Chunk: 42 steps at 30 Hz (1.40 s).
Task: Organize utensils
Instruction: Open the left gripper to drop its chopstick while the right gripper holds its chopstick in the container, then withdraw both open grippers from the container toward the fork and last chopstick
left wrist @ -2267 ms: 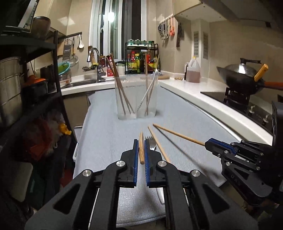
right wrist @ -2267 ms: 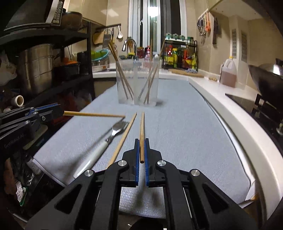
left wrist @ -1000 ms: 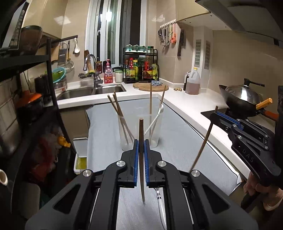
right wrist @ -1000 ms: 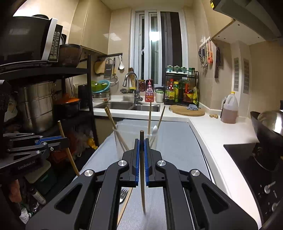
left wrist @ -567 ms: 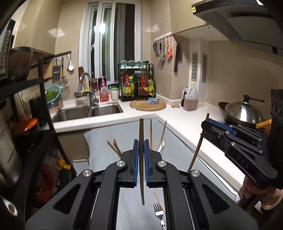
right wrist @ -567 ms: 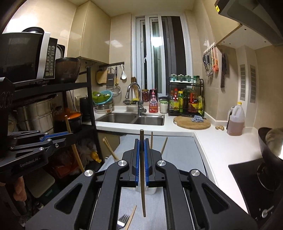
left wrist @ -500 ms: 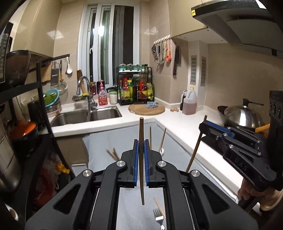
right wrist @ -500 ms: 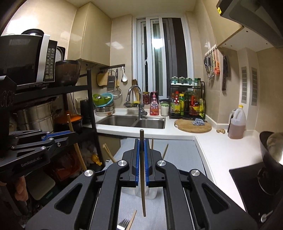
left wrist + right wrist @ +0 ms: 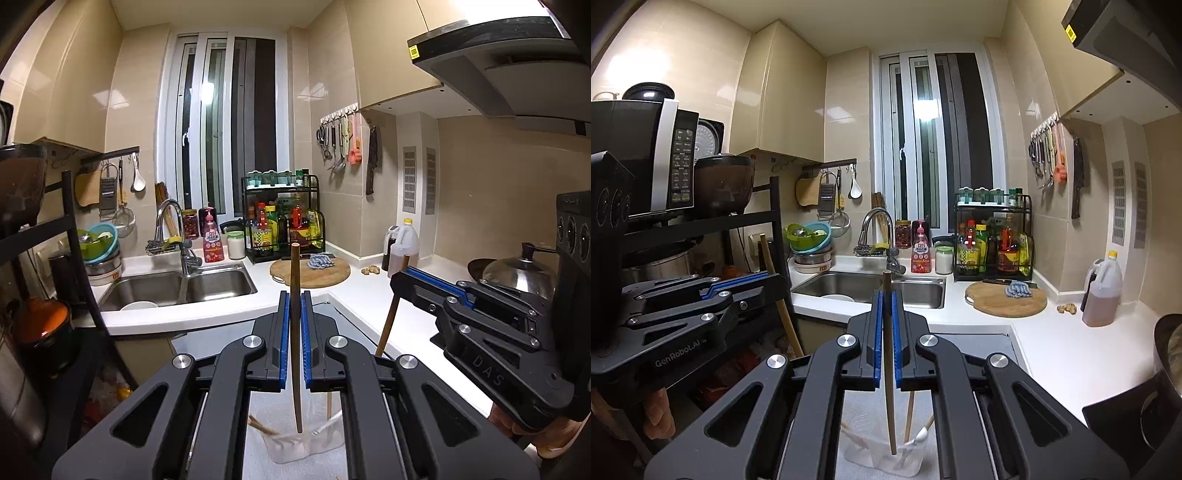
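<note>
My left gripper (image 9: 294, 299) is shut on a wooden chopstick (image 9: 295, 332) that stands upright, its lower tip hanging just above a clear plastic utensil holder (image 9: 291, 448). The right gripper (image 9: 402, 273) shows at the right of the left wrist view, gripping a second chopstick (image 9: 388, 325). In the right wrist view that gripper (image 9: 886, 297) is shut on its upright chopstick (image 9: 888, 369), tip over the same holder (image 9: 882, 461), which has several chopsticks and a white-handled utensil in it. The left gripper (image 9: 764, 277) with its chopstick (image 9: 781, 302) appears at the left.
A double sink (image 9: 177, 288) and tap lie beyond the grey mat. A round cutting board (image 9: 310, 271), a spice rack (image 9: 282, 229) and an oil jug (image 9: 402, 251) stand on the white counter. A wok (image 9: 517, 273) sits right; a black shelf rack (image 9: 701, 229) with a microwave stands left.
Both grippers have risen and moved toward the holder with their chopsticks. The holder has slid down to the bottom edge of both views, beneath the chopstick tips. The fork has left view.
</note>
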Each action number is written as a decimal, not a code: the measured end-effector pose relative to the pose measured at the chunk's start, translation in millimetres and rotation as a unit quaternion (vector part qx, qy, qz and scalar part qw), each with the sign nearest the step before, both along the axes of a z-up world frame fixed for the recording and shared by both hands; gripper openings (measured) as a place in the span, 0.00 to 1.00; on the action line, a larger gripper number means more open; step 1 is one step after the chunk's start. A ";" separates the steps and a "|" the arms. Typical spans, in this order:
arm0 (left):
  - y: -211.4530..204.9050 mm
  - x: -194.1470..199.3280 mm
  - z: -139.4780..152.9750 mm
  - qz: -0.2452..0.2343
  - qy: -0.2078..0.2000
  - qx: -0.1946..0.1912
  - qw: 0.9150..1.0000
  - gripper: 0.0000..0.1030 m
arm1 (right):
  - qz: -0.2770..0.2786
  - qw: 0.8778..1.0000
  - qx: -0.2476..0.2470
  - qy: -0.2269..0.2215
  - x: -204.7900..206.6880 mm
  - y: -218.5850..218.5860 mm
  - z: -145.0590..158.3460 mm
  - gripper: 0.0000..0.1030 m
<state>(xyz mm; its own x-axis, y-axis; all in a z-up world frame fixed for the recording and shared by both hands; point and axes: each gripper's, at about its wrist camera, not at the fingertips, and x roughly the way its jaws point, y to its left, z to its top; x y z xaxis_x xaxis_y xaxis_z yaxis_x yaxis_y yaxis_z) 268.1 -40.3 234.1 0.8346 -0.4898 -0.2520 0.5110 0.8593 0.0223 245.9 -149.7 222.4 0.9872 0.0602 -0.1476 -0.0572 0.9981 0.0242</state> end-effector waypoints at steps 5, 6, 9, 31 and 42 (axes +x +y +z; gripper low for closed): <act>-8.6 20.6 -8.3 0.003 0.005 0.006 1.000 0.06 | -0.005 1.000 0.005 -0.009 18.9 -3.6 -3.3 0.05; -11.0 24.9 -12.4 0.003 0.008 0.008 1.000 0.06 | -0.006 1.000 0.003 -0.011 22.3 -3.7 -5.4 0.05; -14.3 35.9 -22.1 0.005 0.018 0.013 1.000 0.06 | -0.007 1.000 0.001 -0.006 31.6 -3.3 -16.4 0.05; 13.3 50.6 -62.8 0.121 0.043 0.016 0.992 0.93 | -0.029 0.997 0.029 0.068 34.9 -14.8 -78.5 0.67; 43.1 -22.5 -106.5 0.142 0.108 0.022 0.984 0.93 | -0.045 0.993 0.016 0.109 -42.8 8.2 -116.3 0.81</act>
<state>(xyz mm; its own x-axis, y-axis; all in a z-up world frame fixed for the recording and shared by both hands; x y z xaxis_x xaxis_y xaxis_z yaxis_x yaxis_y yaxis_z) 245.6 2.9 127.6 0.8607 -0.2298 -0.4543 0.2480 0.9686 -0.0202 203.1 -141.5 106.1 0.9335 -0.0183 -0.3581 0.0421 0.9974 0.0588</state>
